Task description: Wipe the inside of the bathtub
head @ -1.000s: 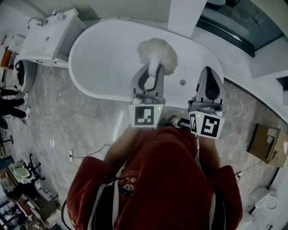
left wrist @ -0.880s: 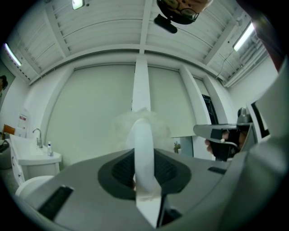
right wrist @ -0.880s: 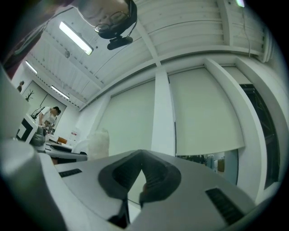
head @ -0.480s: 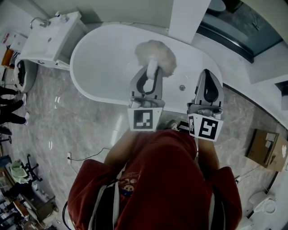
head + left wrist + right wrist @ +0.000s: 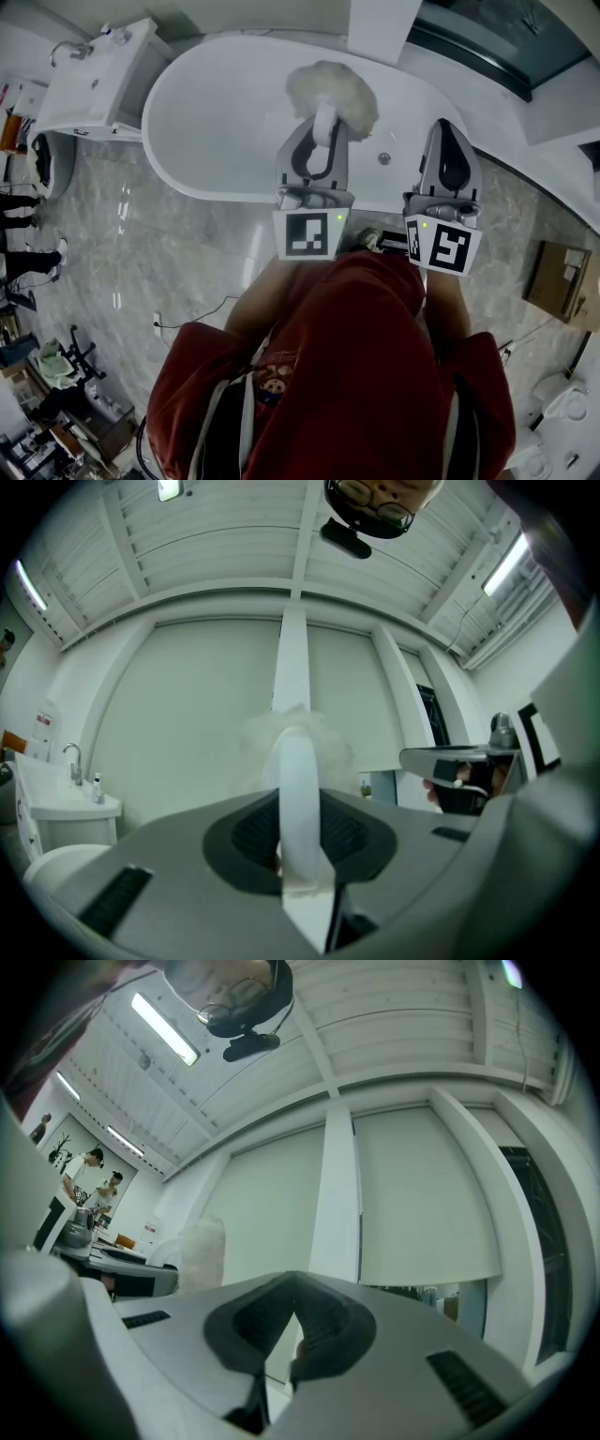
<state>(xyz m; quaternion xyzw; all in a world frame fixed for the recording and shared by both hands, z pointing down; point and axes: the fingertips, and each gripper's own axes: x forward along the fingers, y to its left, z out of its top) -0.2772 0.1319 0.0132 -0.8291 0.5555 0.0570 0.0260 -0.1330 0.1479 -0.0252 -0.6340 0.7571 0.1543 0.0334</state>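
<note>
The white oval bathtub (image 5: 216,131) lies across the top of the head view. Over its far wall sits a fluffy white duster head (image 5: 333,89) on a white handle (image 5: 325,127). My left gripper (image 5: 322,131) is shut on that handle; in the left gripper view the handle (image 5: 298,827) runs up between the jaws to the fluffy head (image 5: 295,738). My right gripper (image 5: 443,131) hovers over the tub's right end, beside the drain (image 5: 384,159), shut with nothing between its jaws (image 5: 292,1321). From the right gripper view the duster head (image 5: 202,1251) shows at the left.
A white basin unit (image 5: 98,75) with a tap stands left of the tub. Grey marble floor (image 5: 141,253) runs along the tub's near side. A white pillar (image 5: 375,28) rises behind the tub. A cardboard box (image 5: 555,291) lies at the right; people's legs (image 5: 19,211) show at the left edge.
The duster head has moved a little farther across the tub towards the far wall. Both grippers shifted slightly right together; their jaws stayed as they were.
</note>
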